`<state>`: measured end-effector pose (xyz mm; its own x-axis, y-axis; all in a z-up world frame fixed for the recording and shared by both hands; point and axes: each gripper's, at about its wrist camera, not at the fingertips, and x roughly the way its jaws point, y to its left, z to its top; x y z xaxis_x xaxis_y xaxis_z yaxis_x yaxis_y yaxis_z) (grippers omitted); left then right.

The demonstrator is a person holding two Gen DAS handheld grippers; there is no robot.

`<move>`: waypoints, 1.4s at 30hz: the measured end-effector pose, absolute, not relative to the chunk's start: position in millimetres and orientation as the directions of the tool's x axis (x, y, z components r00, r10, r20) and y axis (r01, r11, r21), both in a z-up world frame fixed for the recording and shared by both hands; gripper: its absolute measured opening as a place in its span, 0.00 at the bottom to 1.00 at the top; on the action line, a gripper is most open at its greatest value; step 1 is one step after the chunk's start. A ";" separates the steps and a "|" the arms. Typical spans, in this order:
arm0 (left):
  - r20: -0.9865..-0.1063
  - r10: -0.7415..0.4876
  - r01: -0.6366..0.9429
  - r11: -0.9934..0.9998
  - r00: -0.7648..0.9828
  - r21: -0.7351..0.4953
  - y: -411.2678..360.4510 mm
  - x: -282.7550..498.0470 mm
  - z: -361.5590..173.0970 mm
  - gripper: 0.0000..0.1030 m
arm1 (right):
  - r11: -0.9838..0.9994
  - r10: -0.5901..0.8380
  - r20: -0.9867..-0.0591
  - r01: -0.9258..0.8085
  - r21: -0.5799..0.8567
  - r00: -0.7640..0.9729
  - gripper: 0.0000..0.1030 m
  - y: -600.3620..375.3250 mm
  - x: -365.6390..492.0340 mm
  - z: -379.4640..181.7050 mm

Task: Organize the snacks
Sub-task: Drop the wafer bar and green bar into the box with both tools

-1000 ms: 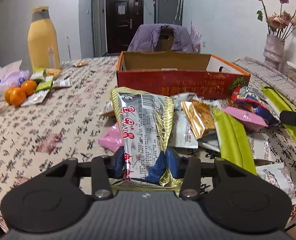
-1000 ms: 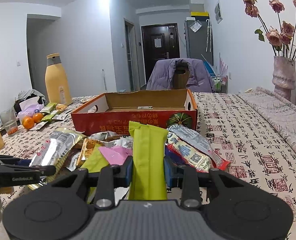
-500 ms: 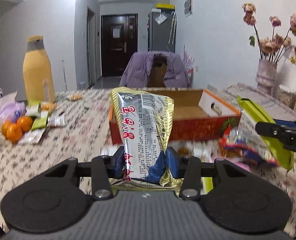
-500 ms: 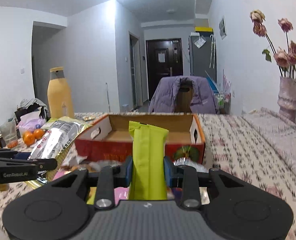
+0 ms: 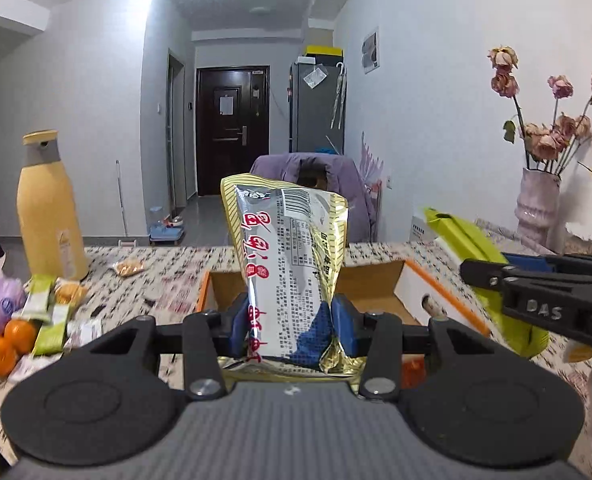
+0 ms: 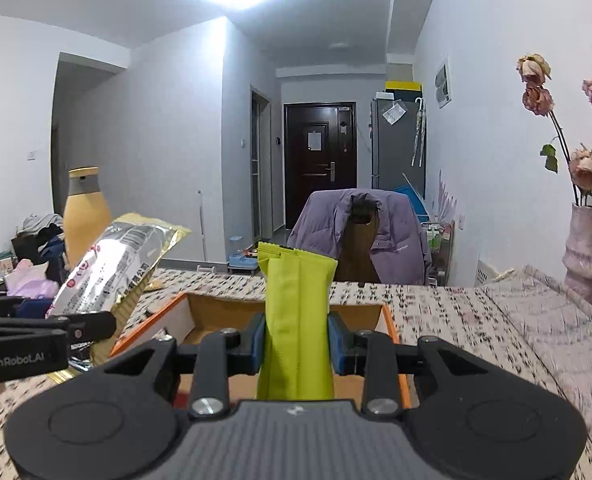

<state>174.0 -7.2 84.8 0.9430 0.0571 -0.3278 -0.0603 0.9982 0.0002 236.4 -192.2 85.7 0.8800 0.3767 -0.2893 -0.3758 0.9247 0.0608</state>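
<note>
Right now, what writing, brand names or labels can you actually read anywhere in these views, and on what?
"GenRobot.AI": on the side of the left tongs, seen from the right wrist view.
"DAS": on the side of the right tongs, seen from the left wrist view.
Silver and gold snack bag: big red Chinese characters and a barcode; the fine print is too small to read.
Green snack pack: no text shows.
Yellow bottle: label blurred.

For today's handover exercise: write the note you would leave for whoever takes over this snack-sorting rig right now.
Left claw: shut on the silver and gold snack packet, held upright.
Right claw: shut on the green snack packet, upright.
Both packets are in the air by the open cardboard box, which sits on the patterned table.
Done: both packets picked up.
Left: drop both into the box; more packets lie beside the oranges on the left.
</note>
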 end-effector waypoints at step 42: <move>-0.390 0.061 -0.122 0.983 0.919 -0.134 20.4 274.1 34.8 1.00 | 0.949 0.308 -0.471 -0.298 0.097 0.826 1.00 -171.4 342.3 29.0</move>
<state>274.1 20.4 34.8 0.9186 0.0609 -0.3905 -0.1223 0.9834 -0.1344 342.3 -171.4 29.0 0.8264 0.3081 -0.4714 -0.2985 0.9494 0.0973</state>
